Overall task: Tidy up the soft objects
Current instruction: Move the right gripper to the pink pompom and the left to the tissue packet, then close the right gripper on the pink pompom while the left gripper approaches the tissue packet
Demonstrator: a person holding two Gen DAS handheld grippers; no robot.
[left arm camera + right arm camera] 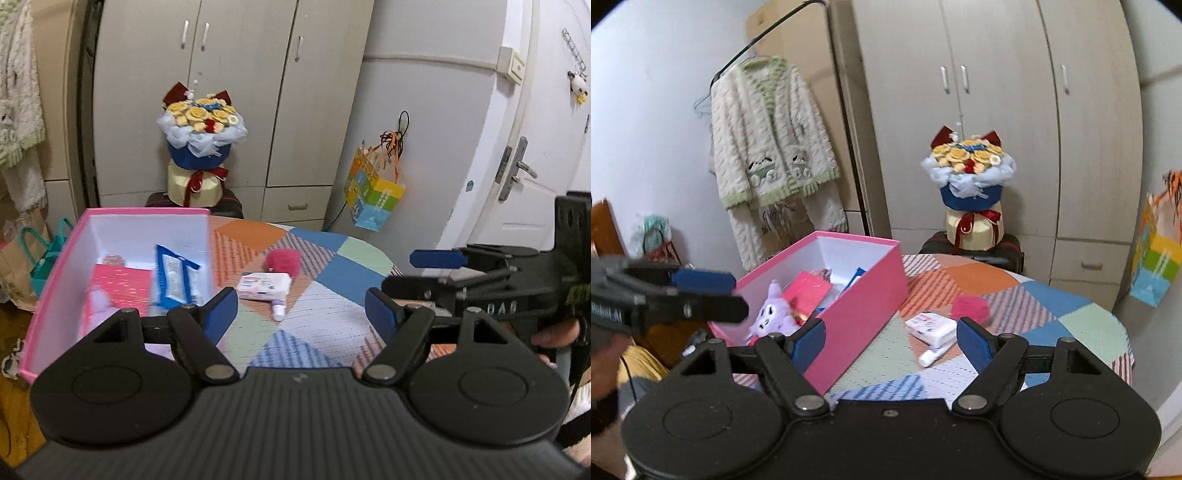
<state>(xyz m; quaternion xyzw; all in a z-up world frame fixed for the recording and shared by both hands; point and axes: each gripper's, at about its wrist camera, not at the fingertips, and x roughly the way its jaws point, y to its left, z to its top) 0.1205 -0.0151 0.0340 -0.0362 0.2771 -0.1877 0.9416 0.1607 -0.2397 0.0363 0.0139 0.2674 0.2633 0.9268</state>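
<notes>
A pink box [55, 266] [864, 295] stands on the left of the patchwork table [325, 306] [1071, 314]. Inside lie a lilac plush toy [772, 314], a pink packet [118, 284] [807, 291] and a blue-and-white pack [173, 277]. On the table lie a pink fluffy pompom [284, 260] [969, 306], a white tissue pack [263, 286] [931, 325] and a small tube [279, 310] [932, 356]. My left gripper [301, 314] is open and empty above the table by the box. My right gripper [891, 341] is open and empty, near the tissue pack.
A flower bouquet [201, 147] [971, 184] stands behind the table before a wardrobe [229, 92]. A colourful paper bag [373, 195] hangs at the right near a white door [535, 147]. A fluffy cardigan [768, 147] hangs on a rack at the left.
</notes>
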